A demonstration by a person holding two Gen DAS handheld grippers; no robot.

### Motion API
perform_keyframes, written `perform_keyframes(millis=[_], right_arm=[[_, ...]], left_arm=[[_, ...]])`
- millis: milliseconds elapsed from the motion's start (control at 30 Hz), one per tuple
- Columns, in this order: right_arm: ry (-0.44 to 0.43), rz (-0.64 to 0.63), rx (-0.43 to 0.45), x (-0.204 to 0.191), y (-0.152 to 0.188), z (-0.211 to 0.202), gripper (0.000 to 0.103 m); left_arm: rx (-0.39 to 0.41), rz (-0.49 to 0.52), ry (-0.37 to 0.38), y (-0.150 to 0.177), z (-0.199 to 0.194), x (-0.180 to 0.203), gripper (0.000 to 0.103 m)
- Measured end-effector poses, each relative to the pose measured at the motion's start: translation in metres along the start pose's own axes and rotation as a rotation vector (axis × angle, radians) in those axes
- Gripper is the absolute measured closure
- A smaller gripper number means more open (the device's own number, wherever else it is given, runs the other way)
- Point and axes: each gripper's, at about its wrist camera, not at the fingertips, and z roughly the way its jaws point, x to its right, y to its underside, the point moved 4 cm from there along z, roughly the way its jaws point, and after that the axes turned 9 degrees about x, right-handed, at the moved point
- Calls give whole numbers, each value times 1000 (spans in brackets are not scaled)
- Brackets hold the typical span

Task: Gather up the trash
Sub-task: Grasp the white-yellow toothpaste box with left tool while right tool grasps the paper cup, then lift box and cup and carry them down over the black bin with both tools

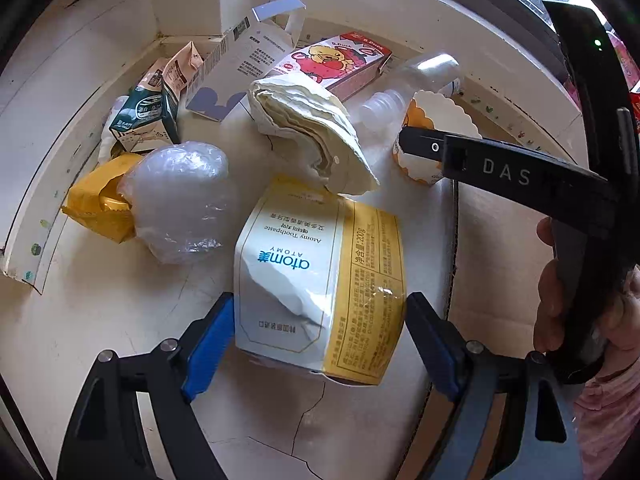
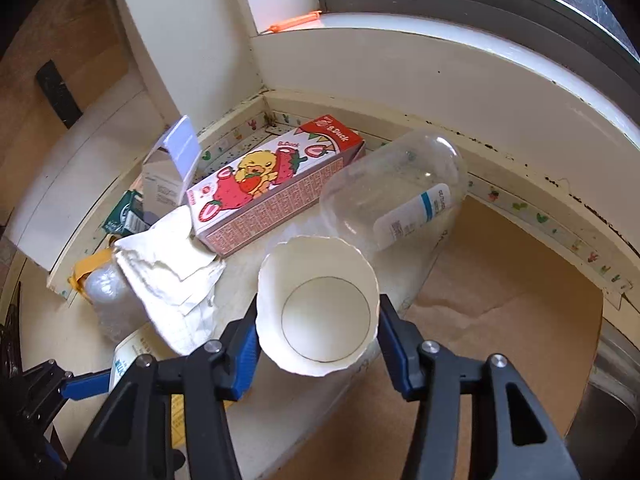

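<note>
In the left wrist view my left gripper (image 1: 320, 320) is shut on a crumpled white and yellow toothpaste box (image 1: 320, 276), one blue pad on each side. In the right wrist view my right gripper (image 2: 318, 328) is shut on a white paper cup (image 2: 320, 312) with a scalloped rim, its opening facing the camera. The same cup (image 1: 440, 136) shows in the left wrist view behind a black finger of the right gripper. The toothpaste box's corner (image 2: 128, 356) shows at the lower left of the right wrist view.
On the floor corner lie a strawberry duck box (image 2: 272, 188), a clear plastic bottle (image 2: 400, 192), crumpled white paper (image 1: 308, 128), a plastic-wrapped ball (image 1: 180, 200), a yellow packet (image 1: 96, 196), green milk cartons (image 1: 144, 116) and an open white carton (image 1: 244, 60). Brown cardboard (image 2: 500, 320) lies at right.
</note>
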Motion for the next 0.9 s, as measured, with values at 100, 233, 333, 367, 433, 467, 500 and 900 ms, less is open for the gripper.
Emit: perform_keyframes(millis=[100,233,333,367,433,467,500,900], right_arm=[[-19,-10,14,-6,5,-15,50],[-39,-21,23,-13,15,-40,50],[-50,-21,26,-20,24,-61,50],[-51,-20,25,-22,29,-69,50],[-56,-14,26,-27,40,-89,50],[-58,-12,29,-30,44,-98,50],[-56,-13,34,-34,50,-109,50],[-32,20,128,-94,112,-242,50]], left_arm=[[24,7,-5,5,-19,-6,20],[39,16,6,12,-38,-1,20],[54,11,22,20,-59,1,20],[59,9,30,22,-67,2,20],[82,15,50,27,-84,5,20],[94,25,56,28,-96,3,20],[102,33,58,31,-104,4,20],[144,103,103,105,-218,-6,20]])
